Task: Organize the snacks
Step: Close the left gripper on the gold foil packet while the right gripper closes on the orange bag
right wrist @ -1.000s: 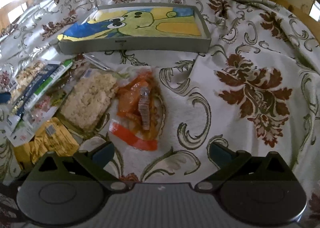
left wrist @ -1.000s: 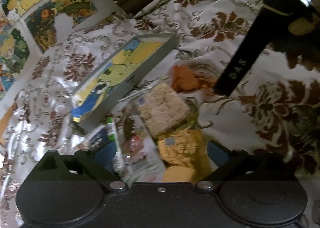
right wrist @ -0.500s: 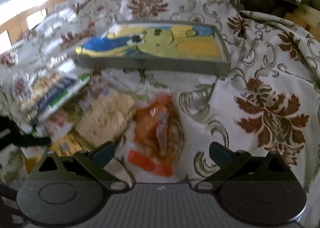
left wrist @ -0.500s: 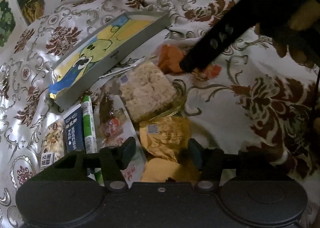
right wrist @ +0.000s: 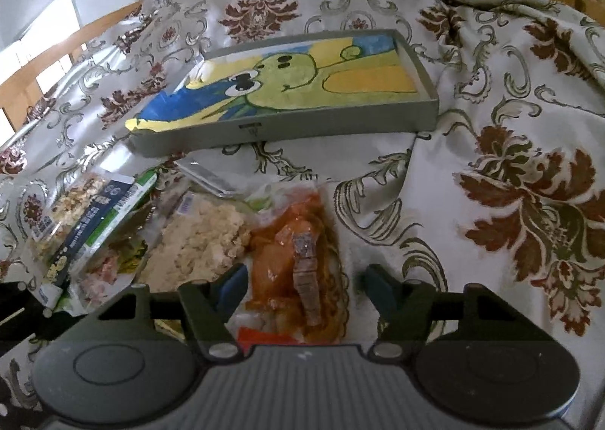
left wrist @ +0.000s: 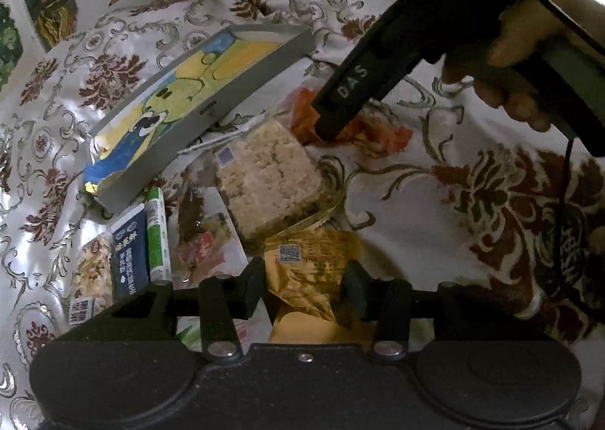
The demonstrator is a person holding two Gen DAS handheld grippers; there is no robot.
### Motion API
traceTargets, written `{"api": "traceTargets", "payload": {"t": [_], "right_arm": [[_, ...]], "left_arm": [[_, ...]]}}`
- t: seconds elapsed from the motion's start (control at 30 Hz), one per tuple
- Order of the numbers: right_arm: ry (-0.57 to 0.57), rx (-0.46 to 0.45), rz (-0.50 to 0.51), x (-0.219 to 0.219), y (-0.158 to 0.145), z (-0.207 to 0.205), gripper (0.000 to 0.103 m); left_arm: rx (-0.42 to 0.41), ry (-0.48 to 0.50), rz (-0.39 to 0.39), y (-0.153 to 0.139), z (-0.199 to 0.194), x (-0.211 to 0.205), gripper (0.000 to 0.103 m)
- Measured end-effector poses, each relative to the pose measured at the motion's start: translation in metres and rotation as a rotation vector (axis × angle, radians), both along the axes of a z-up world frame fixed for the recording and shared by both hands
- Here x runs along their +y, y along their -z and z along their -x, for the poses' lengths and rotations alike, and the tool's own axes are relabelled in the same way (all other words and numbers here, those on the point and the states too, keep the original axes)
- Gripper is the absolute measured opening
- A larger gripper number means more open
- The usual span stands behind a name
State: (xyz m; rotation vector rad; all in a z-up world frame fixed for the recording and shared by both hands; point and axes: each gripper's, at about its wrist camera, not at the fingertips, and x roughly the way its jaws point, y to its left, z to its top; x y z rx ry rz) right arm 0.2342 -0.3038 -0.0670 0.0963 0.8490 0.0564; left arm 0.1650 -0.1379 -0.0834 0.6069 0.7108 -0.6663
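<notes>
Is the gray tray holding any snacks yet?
No. The gray tray shows only its cartoon lining; the orange packet lies outside on the cloth.

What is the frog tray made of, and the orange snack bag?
The frog tray looks like stiff grey cardboard or thin board, matte, with straight flat walls; hard to say which. The orange snack bag looks like clear shiny plastic: it crinkles and shows the food inside.

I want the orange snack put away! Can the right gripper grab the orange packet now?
Probably yes. The right gripper is open, its fingers on either side of the orange packet, with nothing lying on top of it.
</notes>
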Motion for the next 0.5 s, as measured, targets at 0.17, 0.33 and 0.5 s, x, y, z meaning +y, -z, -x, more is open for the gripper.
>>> {"api": "traceTargets", "payload": {"t": [0.17, 0.33, 0.5], "right_arm": [[0.0, 0.018, 0.02, 0.005, 0.009, -0.012, 0.07], [-0.022, 0.02, 0.07, 0.016, 0.005, -0.01, 0.058], [-0.061, 0.022, 0.165, 0.035, -0.001, -0.003, 0.05]], "left_arm": [[0.005, 0.043, -0.053, 0.009, 0.002, -0.004, 0.06], [0.131, -0.044, 0.039, 0.006, -0.016, 0.008, 0.057], [0.117, -0.047, 0.051, 0.005, -0.013, 0.009, 0.054]]}}
